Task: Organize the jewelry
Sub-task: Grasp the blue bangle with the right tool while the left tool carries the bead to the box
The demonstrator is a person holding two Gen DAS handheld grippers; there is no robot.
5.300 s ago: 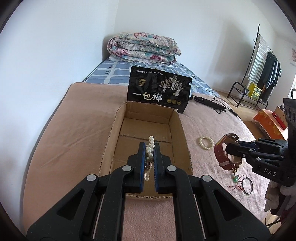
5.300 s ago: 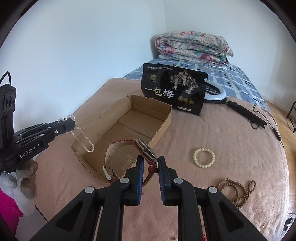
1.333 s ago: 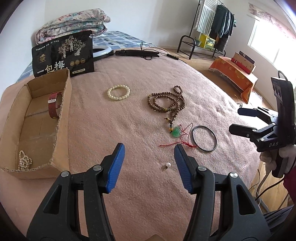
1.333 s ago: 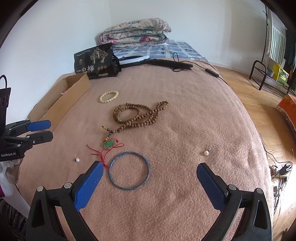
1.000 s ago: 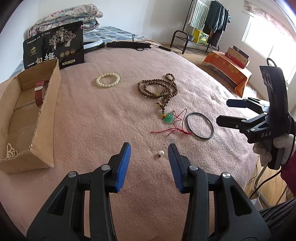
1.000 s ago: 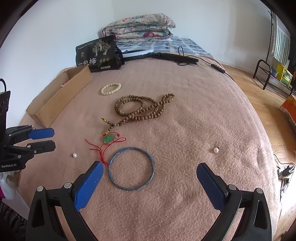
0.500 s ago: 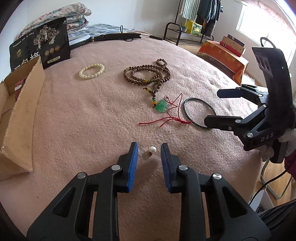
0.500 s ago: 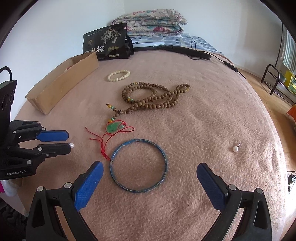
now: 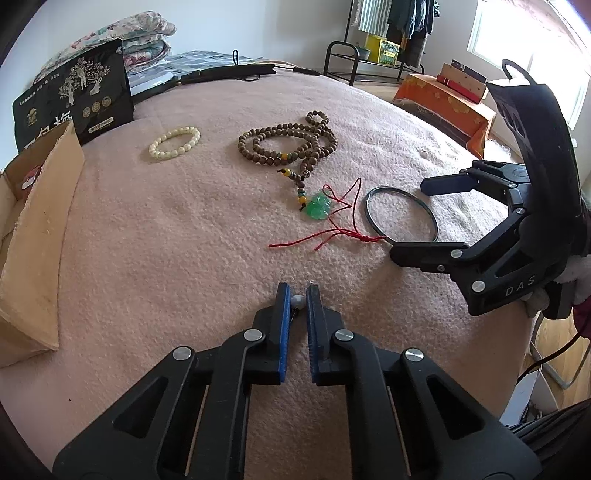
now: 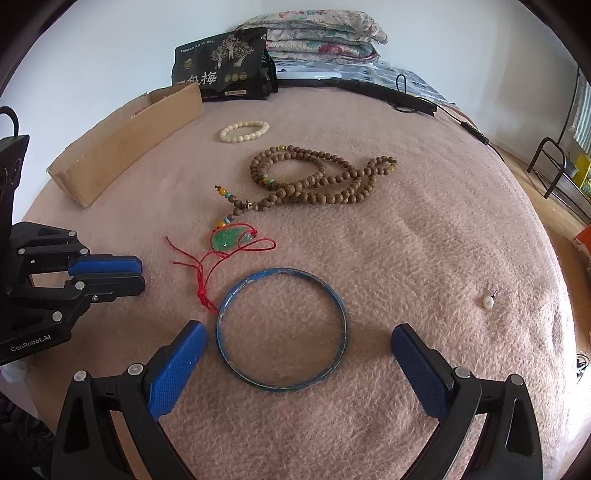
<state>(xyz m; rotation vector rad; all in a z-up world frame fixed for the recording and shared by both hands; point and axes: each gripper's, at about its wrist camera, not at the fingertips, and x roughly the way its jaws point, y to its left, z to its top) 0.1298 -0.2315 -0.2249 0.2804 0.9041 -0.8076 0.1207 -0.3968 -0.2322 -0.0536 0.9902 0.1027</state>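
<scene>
My left hand-held gripper has just been closing and now pinches the pearl earring, ready for the cardboard box; the right hand-held gripper gapes over the bangle.

Dusty-pink fuzzy blanket covering the bed. Thin round bangle, blue with worn pale flecks. Translucent green jade pendant on a bright red knotted cord. Long strand of brown wooden prayer beads, with amber-yellow and turquoise spacer beads. Cream-white beaded bracelet. White pearl stud earring. A second small pearl stud, greyish-white in shadow. Plain tan cardboard box. Black glossy pouch printed with pale trees, gold medallions and white characters. Folded quilt, floral, in pink and grey-green. Left tongs and right tongs: black frames, blue textured pads.
</scene>
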